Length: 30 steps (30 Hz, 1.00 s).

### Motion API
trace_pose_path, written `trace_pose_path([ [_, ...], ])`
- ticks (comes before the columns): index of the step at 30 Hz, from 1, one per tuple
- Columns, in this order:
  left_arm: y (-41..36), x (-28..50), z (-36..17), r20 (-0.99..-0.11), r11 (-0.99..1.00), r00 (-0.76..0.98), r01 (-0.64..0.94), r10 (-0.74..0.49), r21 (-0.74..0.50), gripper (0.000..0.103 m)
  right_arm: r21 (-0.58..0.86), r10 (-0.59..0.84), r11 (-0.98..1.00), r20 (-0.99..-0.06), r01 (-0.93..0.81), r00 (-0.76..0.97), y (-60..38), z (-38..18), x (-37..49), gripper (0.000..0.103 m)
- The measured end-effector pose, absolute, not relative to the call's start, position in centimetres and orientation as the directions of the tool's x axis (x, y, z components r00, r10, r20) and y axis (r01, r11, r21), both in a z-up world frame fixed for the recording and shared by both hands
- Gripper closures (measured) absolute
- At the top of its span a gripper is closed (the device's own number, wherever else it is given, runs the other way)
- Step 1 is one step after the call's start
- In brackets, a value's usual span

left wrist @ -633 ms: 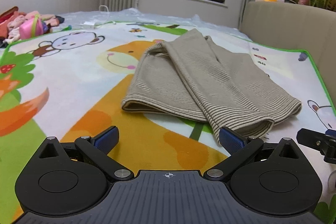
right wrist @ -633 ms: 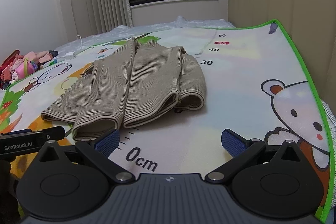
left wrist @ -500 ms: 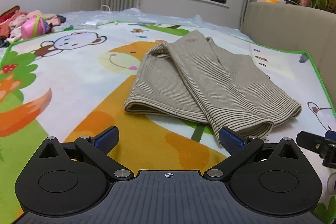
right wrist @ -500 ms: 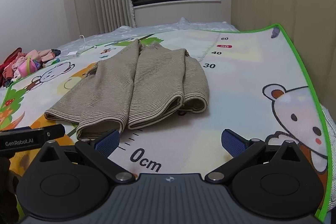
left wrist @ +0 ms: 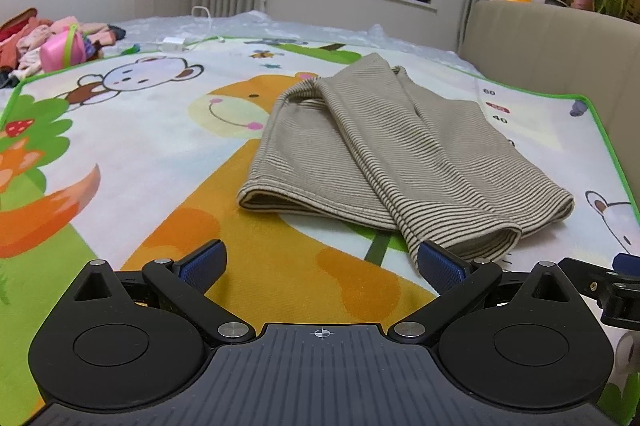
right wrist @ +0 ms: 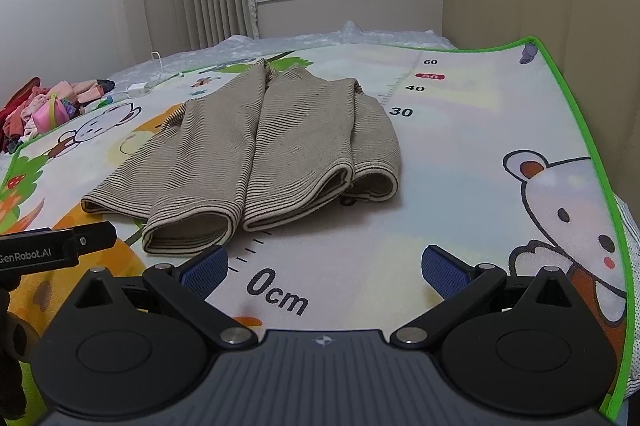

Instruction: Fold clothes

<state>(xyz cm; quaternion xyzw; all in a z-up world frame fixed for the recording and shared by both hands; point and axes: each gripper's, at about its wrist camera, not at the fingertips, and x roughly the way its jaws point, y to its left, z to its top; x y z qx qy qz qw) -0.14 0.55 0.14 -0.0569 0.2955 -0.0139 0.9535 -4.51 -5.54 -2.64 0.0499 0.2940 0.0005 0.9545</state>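
Striped garment partly folded, both grippers empty and wide apart.

Beige striped garment (left wrist: 384,162) lying in the middle of the frame on the cartoon play mat (left wrist: 120,146), sides already turned inward into long lapped panels; probably one more fold across the length left, then the pile of clothes (left wrist: 44,38) at upper left. Left gripper (left wrist: 320,262) spread wide, holding nothing, right pad just before the nearest hem. Right gripper (right wrist: 322,266) equally wide, empty, low over the mat below the garment.
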Motion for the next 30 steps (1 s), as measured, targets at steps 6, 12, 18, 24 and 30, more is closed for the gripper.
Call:
trace_pose_path([
  [6,0.33,-0.13,0.22,-0.561,0.993,0.825,0.000,-0.065,-0.114,0.000,0.097,0.033,0.995,-0.566,0.027,0.823,-5.66,-2.61,-4.39,0.000],
  [12,0.16,-0.09,0.12,-0.564,0.993,0.823,0.004,-0.068,-0.114,0.000,0.099,0.029,0.994,-0.573,0.034,0.819,-5.83,-2.69,-4.25,0.000],
  [18,0.31,-0.22,0.11,-0.561,0.993,0.825,0.000,-0.065,-0.117,0.000,0.100,0.030,0.994,-0.573,0.033,0.819,-5.85,-2.78,-4.18,0.000],
  [24,0.46,-0.27,0.19,-0.566,0.993,0.822,-0.004,-0.064,-0.118,0.000,0.097,0.026,0.995,-0.572,0.036,0.820,-5.87,-2.59,-4.18,0.000],
  [30,0.64,-0.21,0.39,-0.563,0.993,0.824,-0.008,-0.058,-0.114,0.000,0.099,0.024,0.994,-0.580,0.041,0.814,-6.10,-2.79,-3.93,0.000],
])
